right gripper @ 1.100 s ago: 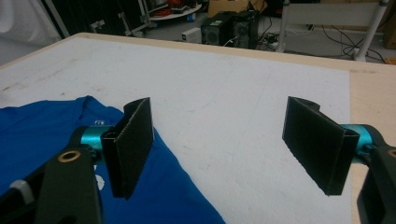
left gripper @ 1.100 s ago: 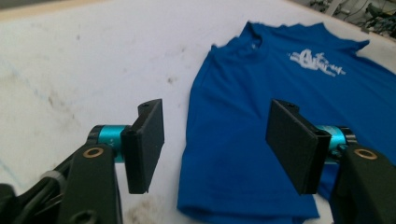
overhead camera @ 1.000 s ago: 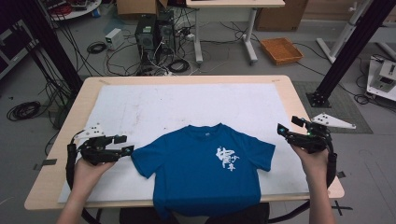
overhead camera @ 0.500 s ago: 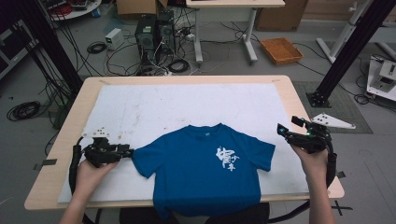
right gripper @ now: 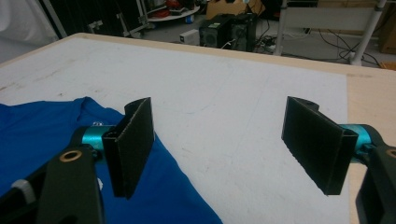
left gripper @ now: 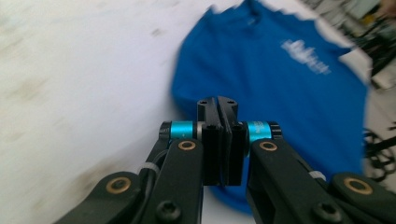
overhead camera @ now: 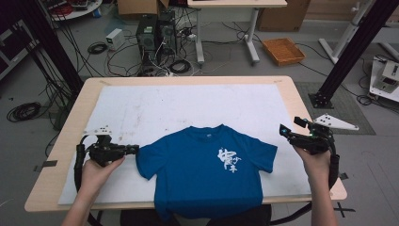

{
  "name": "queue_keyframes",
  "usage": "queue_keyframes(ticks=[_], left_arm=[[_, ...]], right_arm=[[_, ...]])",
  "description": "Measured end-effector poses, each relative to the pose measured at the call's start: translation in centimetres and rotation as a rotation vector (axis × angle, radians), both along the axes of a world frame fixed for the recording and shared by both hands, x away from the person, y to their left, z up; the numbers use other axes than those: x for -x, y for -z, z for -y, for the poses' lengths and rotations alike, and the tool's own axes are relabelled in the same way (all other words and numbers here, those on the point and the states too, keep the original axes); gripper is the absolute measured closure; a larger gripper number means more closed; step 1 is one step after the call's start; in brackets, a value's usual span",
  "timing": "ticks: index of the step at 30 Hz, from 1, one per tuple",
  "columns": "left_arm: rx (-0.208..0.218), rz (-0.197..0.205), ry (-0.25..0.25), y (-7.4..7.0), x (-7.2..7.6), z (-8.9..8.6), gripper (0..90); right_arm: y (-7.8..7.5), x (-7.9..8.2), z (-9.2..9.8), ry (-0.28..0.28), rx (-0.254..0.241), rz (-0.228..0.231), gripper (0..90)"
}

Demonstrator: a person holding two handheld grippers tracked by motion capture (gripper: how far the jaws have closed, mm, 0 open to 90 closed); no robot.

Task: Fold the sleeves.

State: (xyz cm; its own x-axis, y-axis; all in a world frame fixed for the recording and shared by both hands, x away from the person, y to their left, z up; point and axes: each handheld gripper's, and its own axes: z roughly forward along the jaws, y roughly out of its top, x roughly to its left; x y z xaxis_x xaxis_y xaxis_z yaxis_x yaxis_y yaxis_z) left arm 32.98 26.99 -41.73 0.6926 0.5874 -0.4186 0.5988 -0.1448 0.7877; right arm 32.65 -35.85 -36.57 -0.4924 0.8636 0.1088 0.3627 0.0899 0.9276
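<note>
A: Since the blue T-shirt (overhead camera: 207, 172) lies face up on the near half of the white mat (overhead camera: 188, 108), its hem hanging over the near table edge, how should the sleeve be taken?

B: The left gripper (overhead camera: 133, 149) sits just beside the shirt's left sleeve, and its jaws have just been closing; in the left gripper view (left gripper: 217, 105) they meet with no cloth between them. I would judge that a miss. Reopen, slide the lower jaw under the sleeve edge, then close on the fabric.

A: And the other side?

B: The right gripper (overhead camera: 288, 135) hangs just off the shirt's right sleeve, jaws spread wide and holding nothing, as the right gripper view (right gripper: 224, 144) shows. Bring it in low over the sleeve hem.

A: Any writing?

B: A white print (overhead camera: 227, 160) on the shirt's chest, brush-style characters. Too small to read.
</note>
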Motion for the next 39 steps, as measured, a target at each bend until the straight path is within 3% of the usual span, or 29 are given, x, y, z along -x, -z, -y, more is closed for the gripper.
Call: queue_keyframes(ticks=[3, 4, 5, 6, 8, 9, 10, 11, 12, 15, 16, 18, 19, 20, 22, 26, 29, 34, 39], left_arm=[[0.026, 0.017, 0.021, -1.1, 0.0, 1.4, 88.2], [0.066, 0.023, 0.04, -1.9, -0.1, 3.0, 88.2], [0.078, 0.023, 0.051, -2.2, -0.3, 3.9, 88.2], [0.078, 0.023, 0.051, -2.2, -0.3, 3.9, 88.2], [0.099, 0.008, 0.081, -2.7, -0.7, 6.8, 88.2], [0.099, 0.008, 0.081, -2.7, -0.7, 6.8, 88.2], [0.114, -0.012, 0.097, -2.5, -1.0, 8.7, 88.2], [0.114, -0.012, 0.097, -2.5, -1.0, 8.7, 88.2], [0.124, -0.041, 0.107, -2.2, -1.4, 10.5, 88.2], [0.099, -0.046, 0.105, -1.9, -1.7, 11.9, 88.2], [0.078, -0.06, 0.107, -1.5, -2.2, 13.2, 88.2], [0.078, -0.06, 0.107, -1.5, -2.2, 13.2, 88.1], [0.051, -0.06, 0.115, -0.7, -2.8, 15.0, 88.0], [0.053, -0.05, 0.123, -0.5, -3.0, 15.4, 87.0], [0.051, -0.03, 0.131, -0.3, -3.0, 15.8, 69.9], [0.008, 0.078, 0.11, -0.9, -2.5, 15.2, 50.9], [0.005, 0.168, 0.076, -1.8, -2.0, 13.5, 44.7], [-0.057, 0.33, -0.021, -3.1, -1.0, 9.6, 42.2], [-0.101, 0.428, -0.135, -3.5, -0.6, 5.0, 40.5]], right_arm=[[-0.1, 0.0, -0.1, -0.002, -0.002, 0.002, 25.2], [-0.1, 0.1, 0.0, -0.002, 0.001, 0.005, 25.2], [-0.2, 0.1, 0.0, -0.004, 0.0, 0.007, 25.2], [-0.2, 0.1, 0.0, -0.005, 0.0, 0.008, 25.2], [-0.2, 0.1, 0.0, -0.002, -0.003, 0.01, 25.2], [-0.3, 0.2, 0.1, -0.004, -0.004, 0.011, 25.2], [-0.3, 0.2, 0.2, 0.0, -0.005, 0.011, 25.2], [-0.3, 0.2, 0.2, 0.0, -0.006, 0.014, 25.2], [-0.3, 0.2, 0.3, 0.003, -0.007, 0.014, 25.2], [-0.3, 0.2, 0.4, 0.004, -0.011, 0.014, 25.2], [-0.3, 0.2, 0.5, 0.005, -0.009, 0.016, 25.2], [-0.3, 0.2, 0.5, 0.005, -0.007, 0.016, 25.2], [-0.2, 0.2, 0.5, 0.007, -0.004, 0.012, 25.2], [-0.2, 0.2, 0.5, 0.007, -0.003, 0.013, 25.2], [-0.2, 0.2, 0.4, 0.007, 0.004, 0.01, 25.3], [0.0, 0.2, 0.5, 0.02, 0.008, 0.0, 25.4], [0.2, 0.1, 0.7, 0.04, -0.002, -0.019, 25.3], [0.9, 0.0, 1.3, 0.068, -0.038, -0.055, 25.2], [2.1, -0.4, 1.5, 0.082, -0.041, -0.114, 27.0]])
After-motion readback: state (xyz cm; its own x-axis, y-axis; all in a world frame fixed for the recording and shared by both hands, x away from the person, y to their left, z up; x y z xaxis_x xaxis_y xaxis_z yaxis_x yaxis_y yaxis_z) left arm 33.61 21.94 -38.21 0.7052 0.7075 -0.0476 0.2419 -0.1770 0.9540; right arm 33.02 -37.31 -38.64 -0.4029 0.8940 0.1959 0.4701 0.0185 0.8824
